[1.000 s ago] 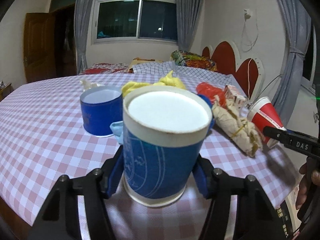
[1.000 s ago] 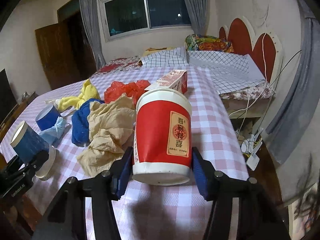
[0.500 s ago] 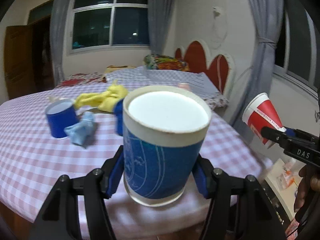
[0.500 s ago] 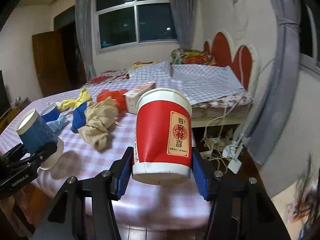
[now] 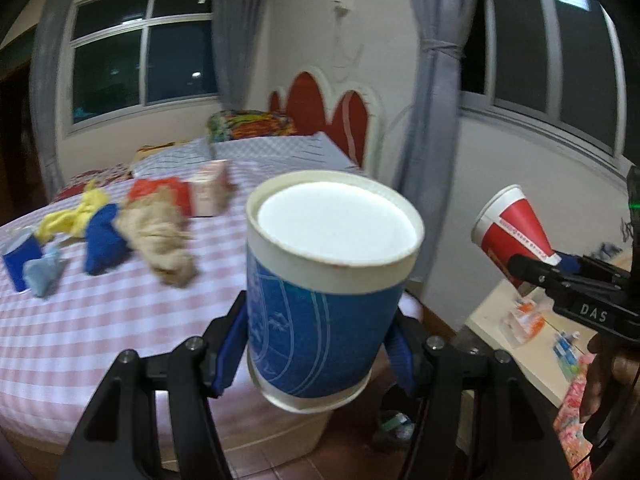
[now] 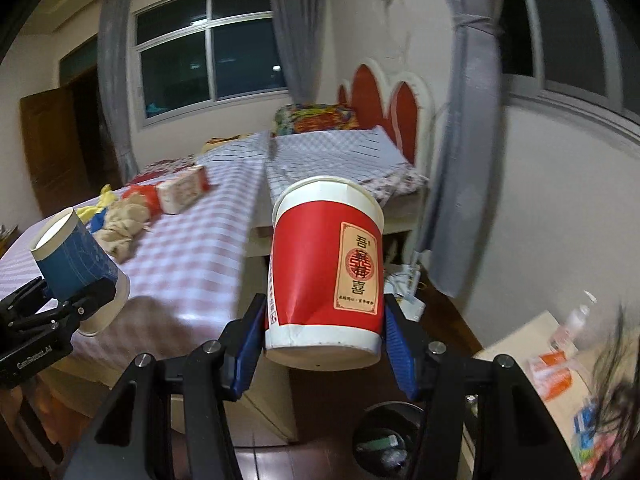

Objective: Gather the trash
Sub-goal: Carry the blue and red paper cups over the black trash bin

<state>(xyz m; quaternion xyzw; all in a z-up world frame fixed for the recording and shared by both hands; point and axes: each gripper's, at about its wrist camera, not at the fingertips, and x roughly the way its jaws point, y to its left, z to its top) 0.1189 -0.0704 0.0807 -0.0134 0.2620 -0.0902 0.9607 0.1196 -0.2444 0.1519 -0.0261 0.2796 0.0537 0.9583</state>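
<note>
Both tools point slightly downward, held out past the counter's (image 6: 192, 256) near edge, above the floor. The left tool (image 5: 316, 344) pinches a blue paper cup (image 5: 320, 304) upright between its blue pads. The right tool (image 6: 324, 344) pinches a red paper cup (image 6: 320, 268) upright the same way. A dark bin (image 6: 384, 440) sits on the floor just below the red cup.

Home bedroom — bed (image 6: 328, 152) with red scalloped headboard (image 6: 380, 100), grey curtains (image 6: 296, 28), checked-cloth table (image 5: 100, 300)
</note>
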